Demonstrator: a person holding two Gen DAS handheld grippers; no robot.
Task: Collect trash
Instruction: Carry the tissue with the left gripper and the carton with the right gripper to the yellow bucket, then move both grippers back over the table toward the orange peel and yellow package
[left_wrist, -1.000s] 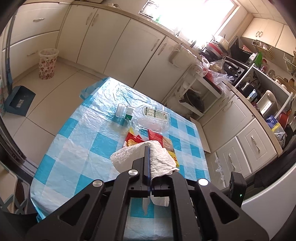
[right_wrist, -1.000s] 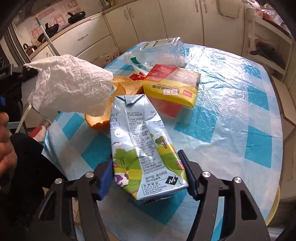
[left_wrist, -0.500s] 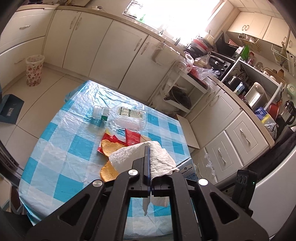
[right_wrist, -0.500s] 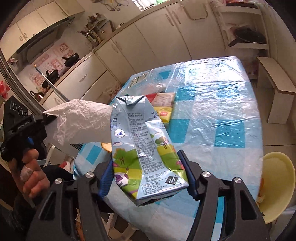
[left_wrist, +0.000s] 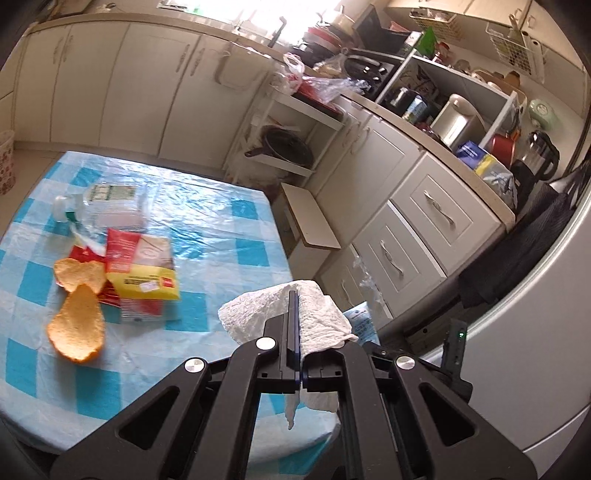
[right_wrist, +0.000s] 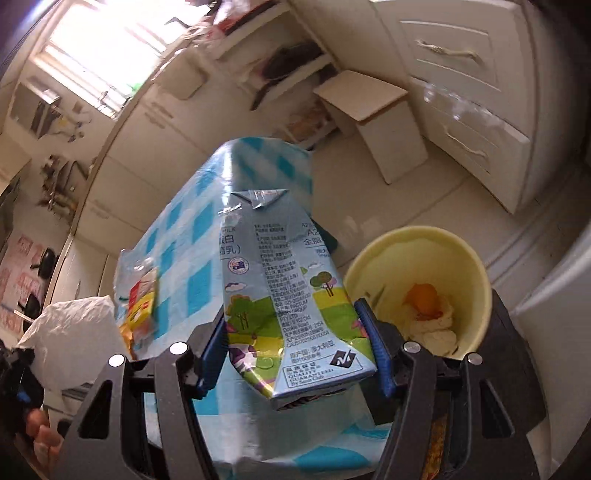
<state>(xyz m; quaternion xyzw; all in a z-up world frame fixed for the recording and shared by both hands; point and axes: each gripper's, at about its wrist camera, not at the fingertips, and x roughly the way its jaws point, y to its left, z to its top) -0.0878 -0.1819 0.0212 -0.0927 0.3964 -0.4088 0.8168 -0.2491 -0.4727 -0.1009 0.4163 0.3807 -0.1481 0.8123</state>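
- Right gripper (right_wrist: 293, 339) is clamped on the crumpled pale-blue milk carton (right_wrist: 284, 295): centre it above the round yellow plastic bin (right_wrist: 476, 273) before releasing.
- Left gripper (left_wrist: 294, 325), pinched on the crumpled white paper towel (left_wrist: 317, 314), follows.

peels (left_wrist: 75, 306) and wrappers (left_wrist: 142, 273) on table (left_wrist: 207, 236), bin (right_wrist: 476, 295) beside it on floor

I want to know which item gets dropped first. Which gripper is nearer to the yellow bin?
Right. The right gripper, holding the milk carton, is just beside the yellow bin. The left gripper, holding the paper towel, is farther away, past the carton.
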